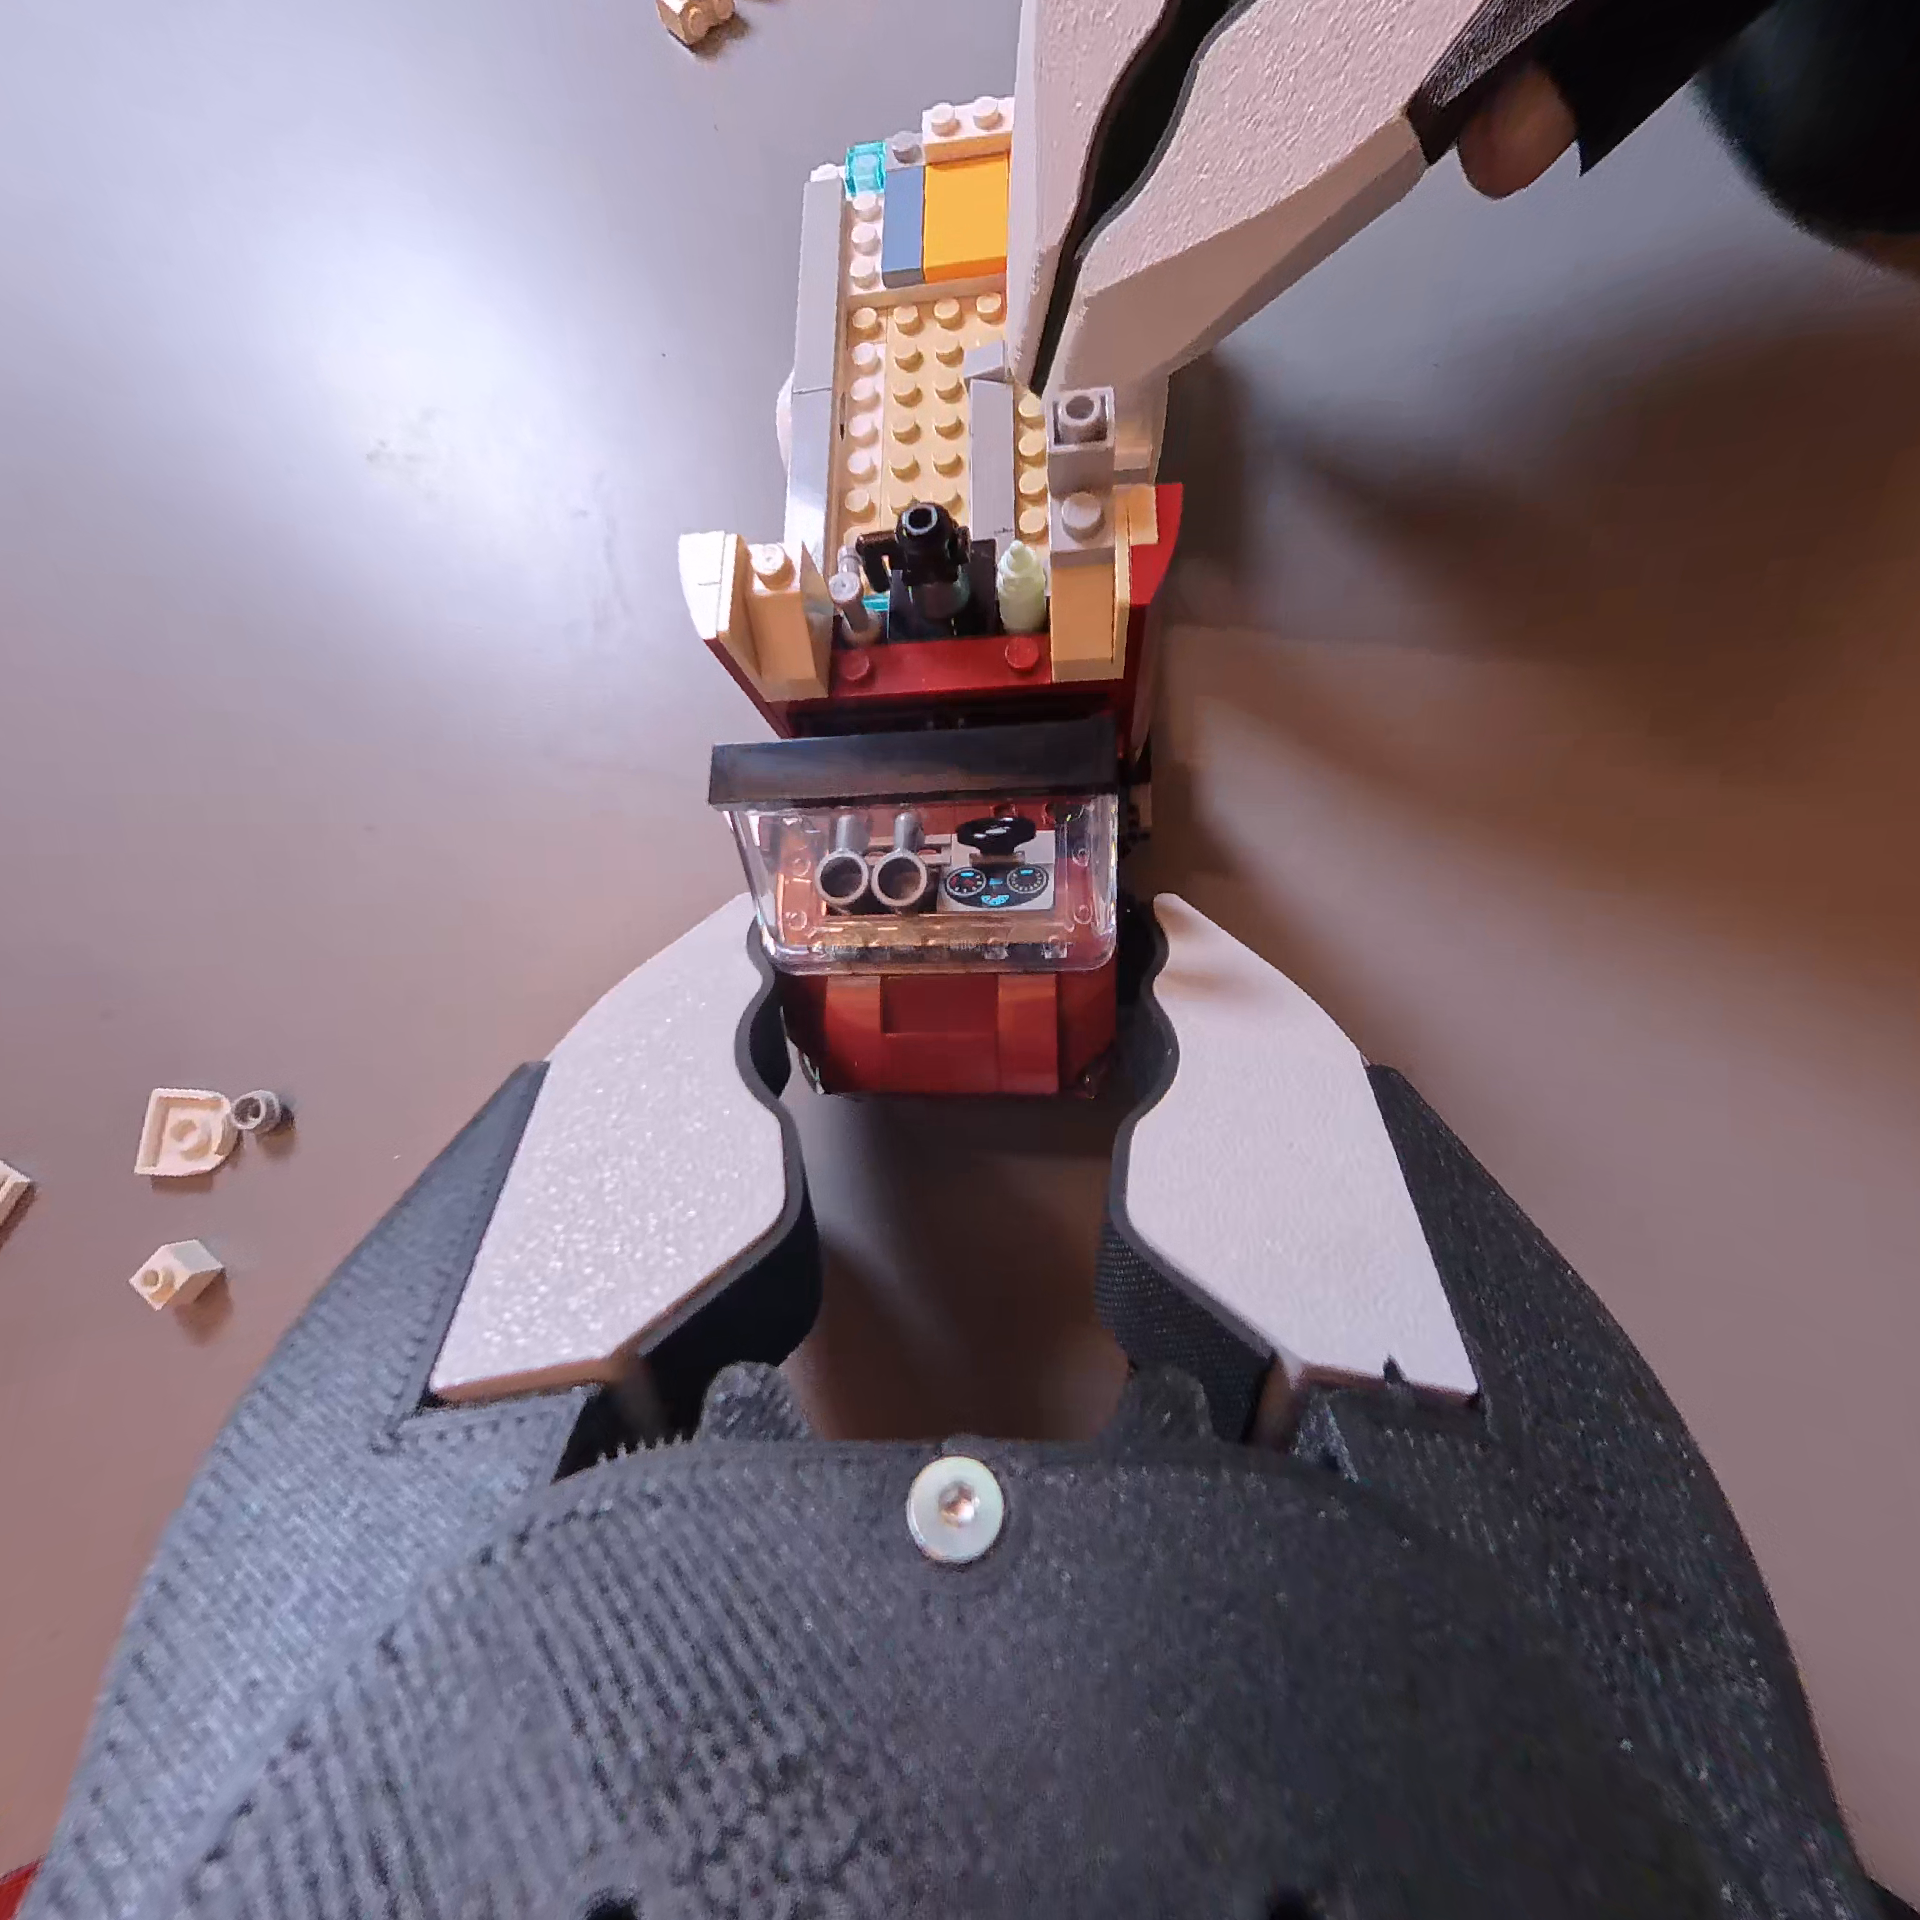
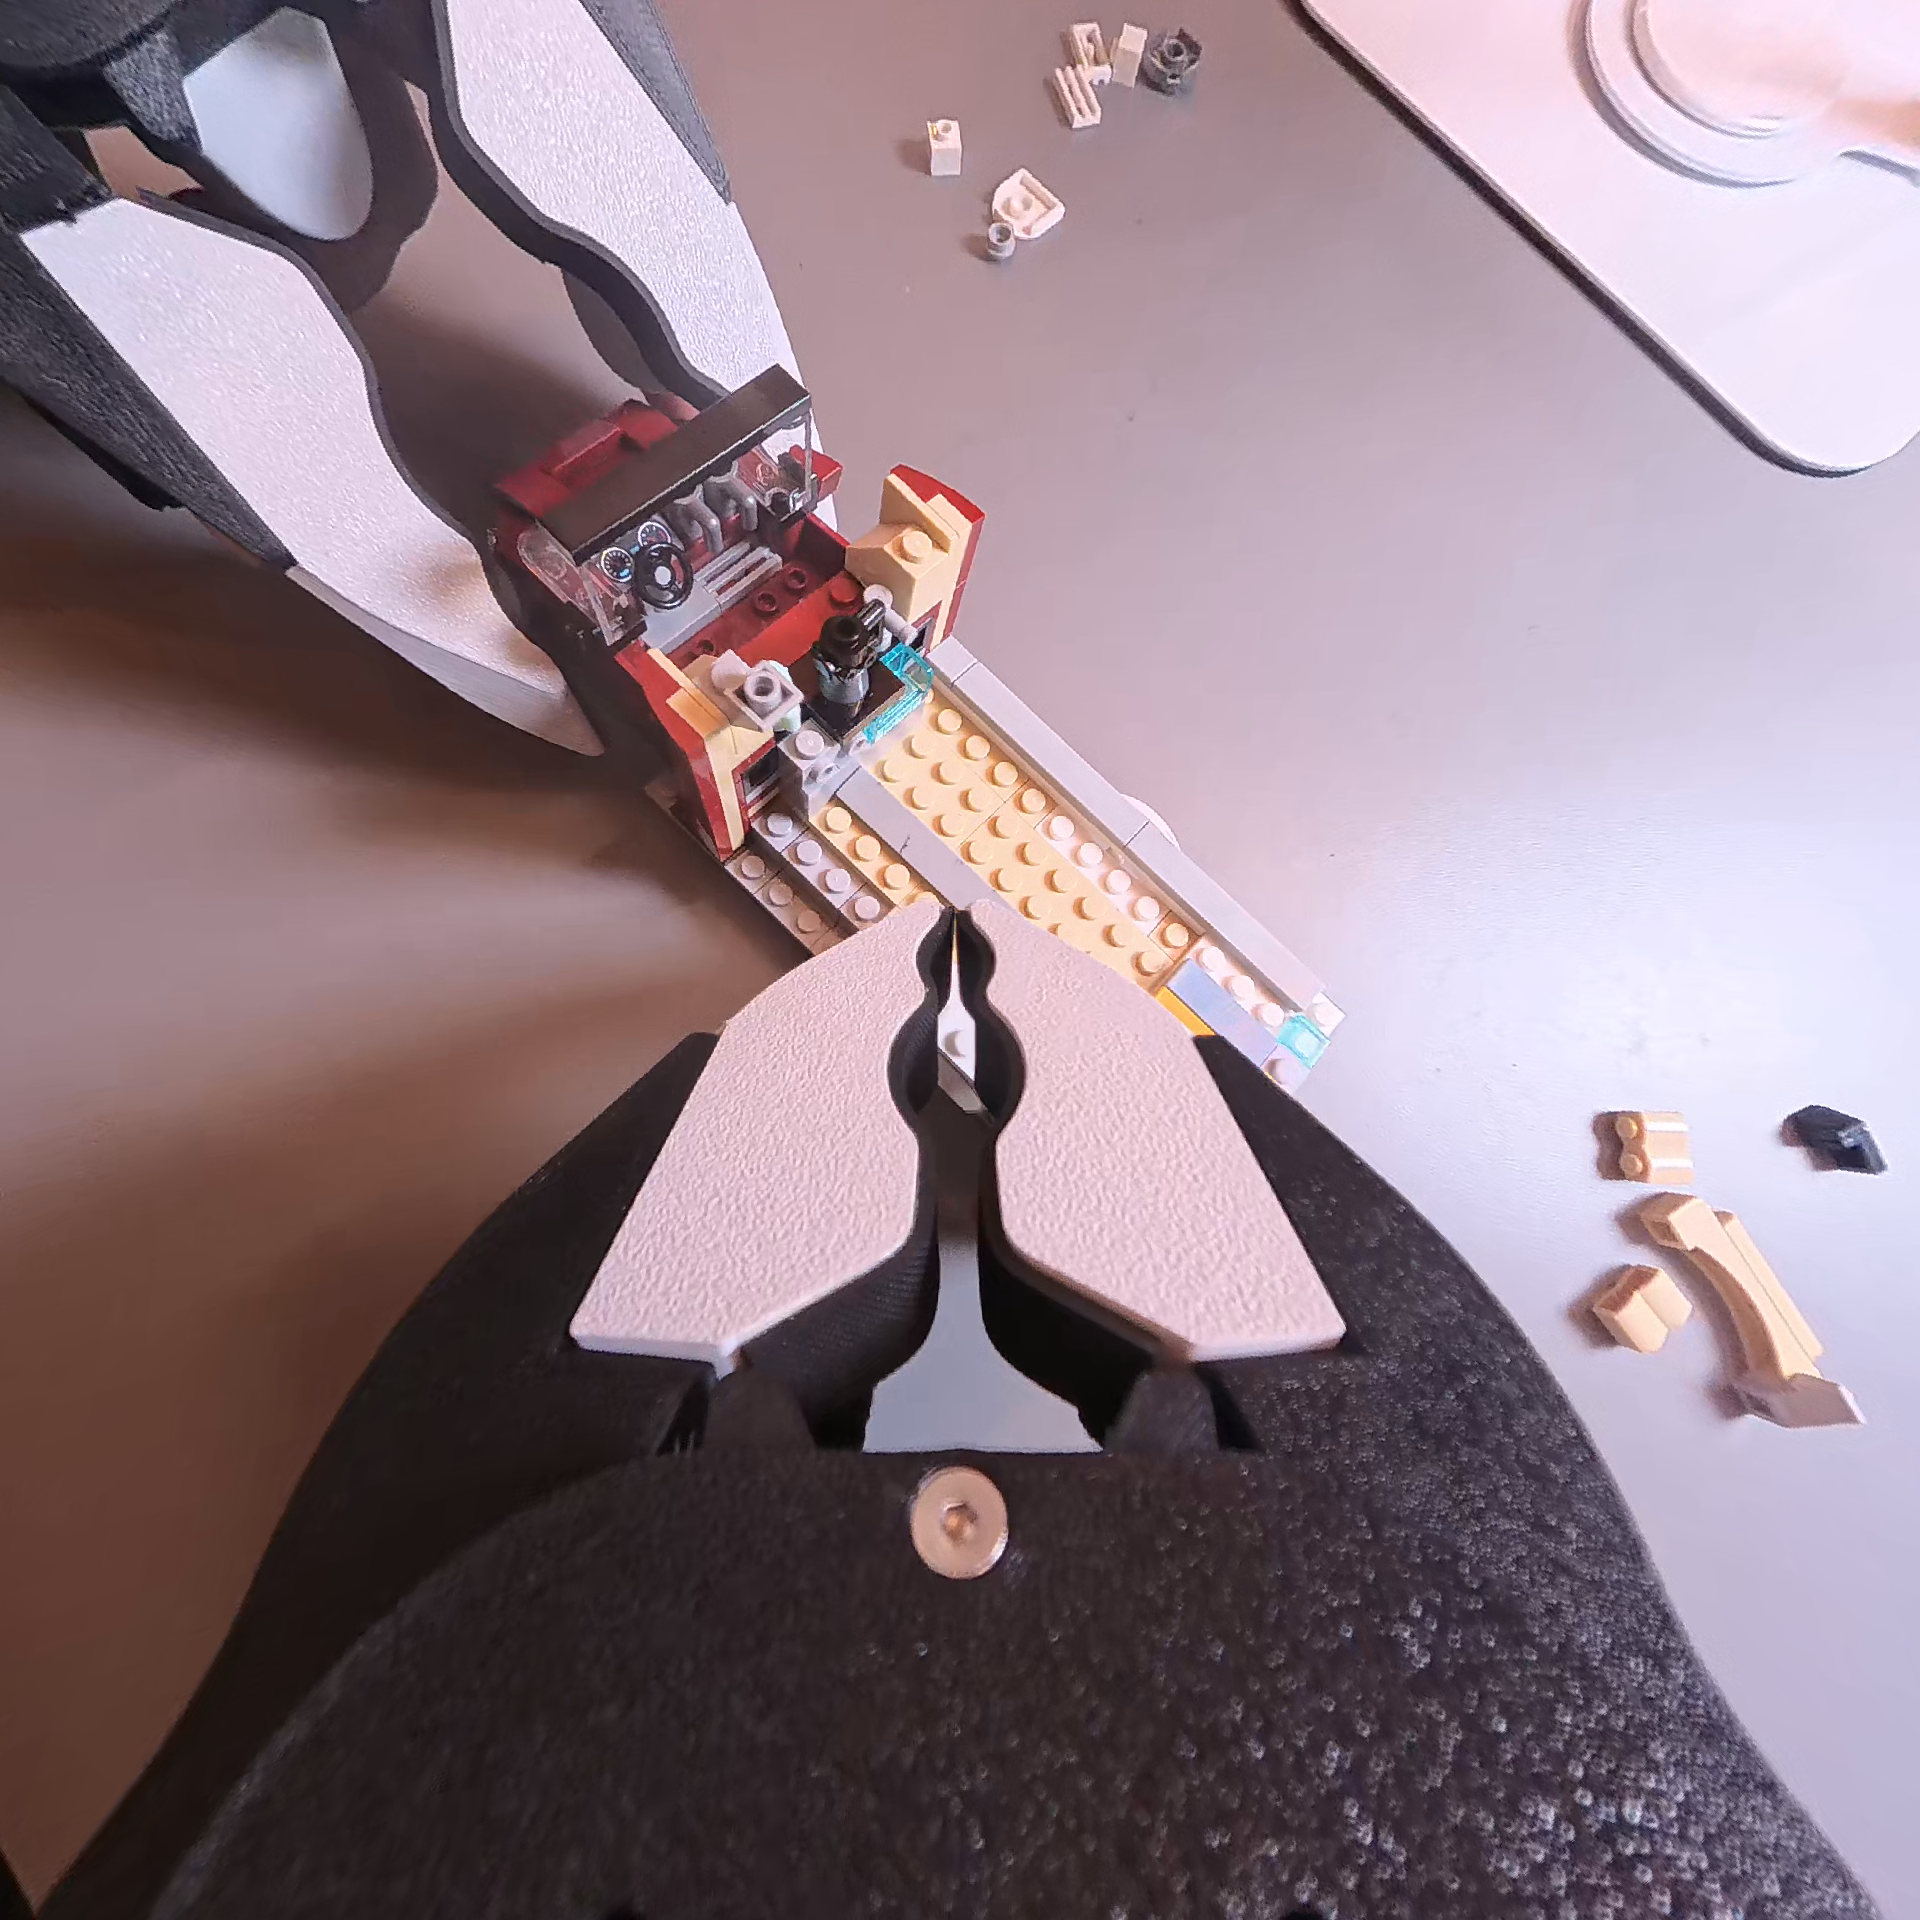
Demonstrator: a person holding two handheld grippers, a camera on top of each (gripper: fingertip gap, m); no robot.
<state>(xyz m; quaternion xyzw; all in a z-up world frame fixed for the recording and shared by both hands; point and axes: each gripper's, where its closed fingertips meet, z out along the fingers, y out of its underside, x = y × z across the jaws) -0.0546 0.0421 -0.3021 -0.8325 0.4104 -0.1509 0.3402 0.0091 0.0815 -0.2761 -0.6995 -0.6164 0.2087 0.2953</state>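
At six o'clock of the left wrist view, the left gripper [image 1: 951, 997] clamps the red nose of the toy brick truck [image 1: 935, 665], pads pressed to both flanks. Right gripper [image 2: 954, 914] comes in from one o'clock, fingers pinched together, tips resting at the grey strip [image 1: 992, 436] on the tan studded bed [image 2: 997, 831]. I'd keep the cab steady and work straight up. Grey-brown table [image 1: 312, 520] all round, loose bricks [image 2: 1714, 1278] scattered, a white stand base [image 2: 1662, 208] further off

Dark-red and tan brick-built truck [image 1: 935, 582], clear windscreen, studded open bed, flat on grey table [image 1: 312, 520]
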